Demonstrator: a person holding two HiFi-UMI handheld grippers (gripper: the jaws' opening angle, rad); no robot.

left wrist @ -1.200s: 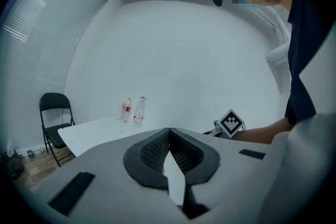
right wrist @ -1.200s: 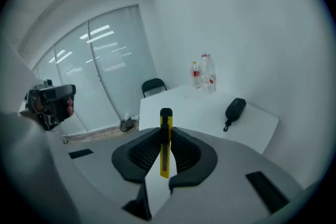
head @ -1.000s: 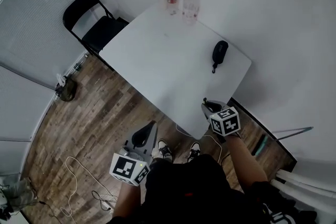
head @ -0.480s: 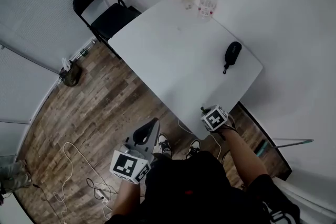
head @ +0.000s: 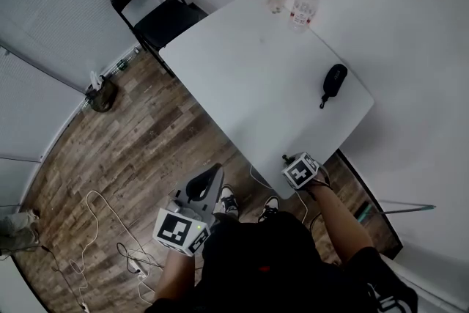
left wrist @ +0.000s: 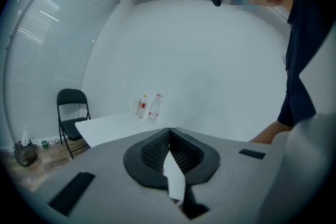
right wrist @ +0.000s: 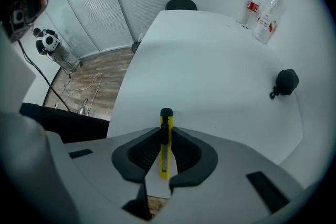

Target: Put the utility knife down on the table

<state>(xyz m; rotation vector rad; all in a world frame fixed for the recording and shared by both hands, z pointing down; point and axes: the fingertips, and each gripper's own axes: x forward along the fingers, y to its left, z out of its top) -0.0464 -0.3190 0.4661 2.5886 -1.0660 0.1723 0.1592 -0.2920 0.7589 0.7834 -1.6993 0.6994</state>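
- The right tongs are held at the near corner of the white surface, clamped on the yellow utility knife. The knife's black tip is pointed out over the surface edge.
- The left tongs are held low beside the body, over the wooden floor, closed on nothing.
- From the head view, the knife cannot be made out.

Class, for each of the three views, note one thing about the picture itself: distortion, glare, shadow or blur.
Head view: soft even light, no hard shadows on the table. Left gripper view: fisheye with black corners, a mosaic patch at top. Right gripper view: same fisheye; bright streaks glare on the glass wall; the utility knife between the jaws looks sharp.
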